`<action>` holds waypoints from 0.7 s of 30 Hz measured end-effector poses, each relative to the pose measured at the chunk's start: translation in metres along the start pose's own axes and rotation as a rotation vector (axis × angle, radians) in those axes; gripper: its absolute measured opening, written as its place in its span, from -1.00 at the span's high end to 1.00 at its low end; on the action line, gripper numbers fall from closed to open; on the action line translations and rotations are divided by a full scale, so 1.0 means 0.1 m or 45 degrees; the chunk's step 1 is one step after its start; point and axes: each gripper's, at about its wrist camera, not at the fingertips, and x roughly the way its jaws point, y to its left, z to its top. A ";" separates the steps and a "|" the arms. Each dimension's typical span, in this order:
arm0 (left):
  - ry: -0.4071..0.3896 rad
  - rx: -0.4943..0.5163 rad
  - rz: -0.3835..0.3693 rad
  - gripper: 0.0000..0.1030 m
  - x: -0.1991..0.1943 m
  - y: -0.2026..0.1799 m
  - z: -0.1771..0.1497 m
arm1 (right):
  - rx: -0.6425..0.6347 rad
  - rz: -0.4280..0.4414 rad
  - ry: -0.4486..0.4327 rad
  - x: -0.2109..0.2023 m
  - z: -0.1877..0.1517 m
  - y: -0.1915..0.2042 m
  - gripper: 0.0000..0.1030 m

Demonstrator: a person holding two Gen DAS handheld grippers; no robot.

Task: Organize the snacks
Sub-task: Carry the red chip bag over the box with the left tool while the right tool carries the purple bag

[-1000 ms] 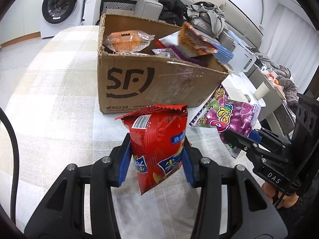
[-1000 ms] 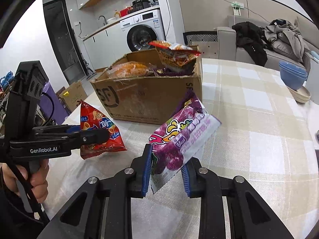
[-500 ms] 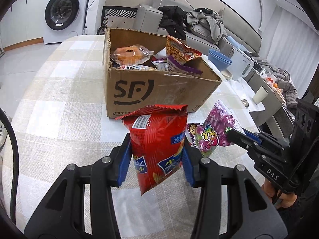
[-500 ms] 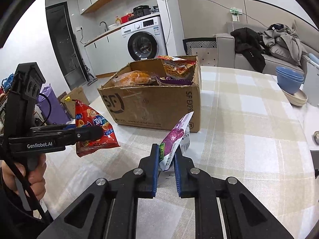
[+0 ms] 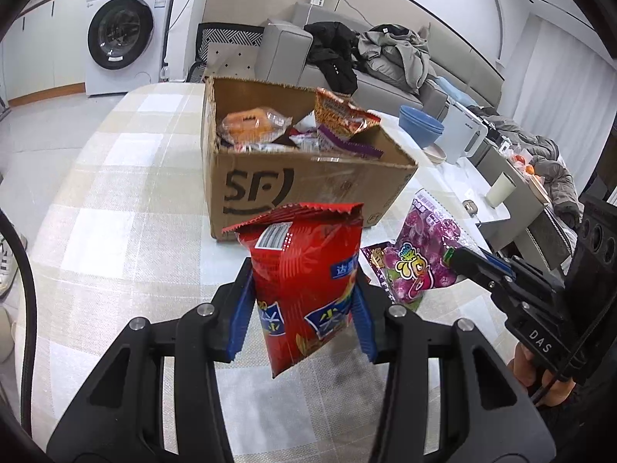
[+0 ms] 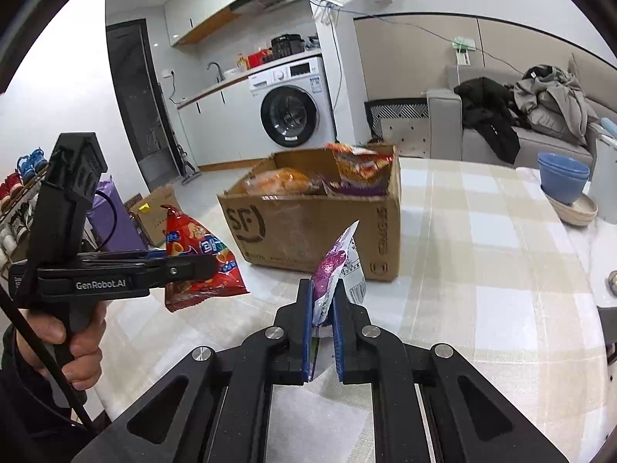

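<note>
My left gripper (image 5: 304,301) is shut on a red snack bag (image 5: 308,281) and holds it upright above the table, in front of the cardboard box (image 5: 300,189). The red bag also shows in the right wrist view (image 6: 200,258). My right gripper (image 6: 323,305) is shut on a purple candy bag (image 6: 335,266), held edge-on in front of the box (image 6: 308,231). In the left wrist view the purple bag (image 5: 420,258) sits at the right, low over the table. The box holds several snack packets (image 5: 250,127).
The checked tablecloth (image 5: 135,193) covers the table. Blue bowls (image 6: 565,177), a white kettle (image 5: 464,139) and a cup (image 5: 501,193) stand at the right. A sofa with clothes and a washing machine lie beyond the table.
Both grippers drew back from the box with their bags. The purple bag turned from flat-on to edge-on in my right gripper and dropped lower.
</note>
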 end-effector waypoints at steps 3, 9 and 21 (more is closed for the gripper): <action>-0.021 0.009 -0.003 0.18 -0.13 -0.02 0.03 | -0.009 0.010 -0.044 -0.09 0.04 0.04 0.83; -0.069 0.028 -0.007 0.18 -0.41 -0.01 0.11 | -0.028 0.038 -0.139 -0.28 0.16 0.10 0.83; -0.108 0.037 -0.014 0.18 -0.79 0.01 0.20 | -0.081 0.018 -0.143 -0.25 0.27 0.13 0.99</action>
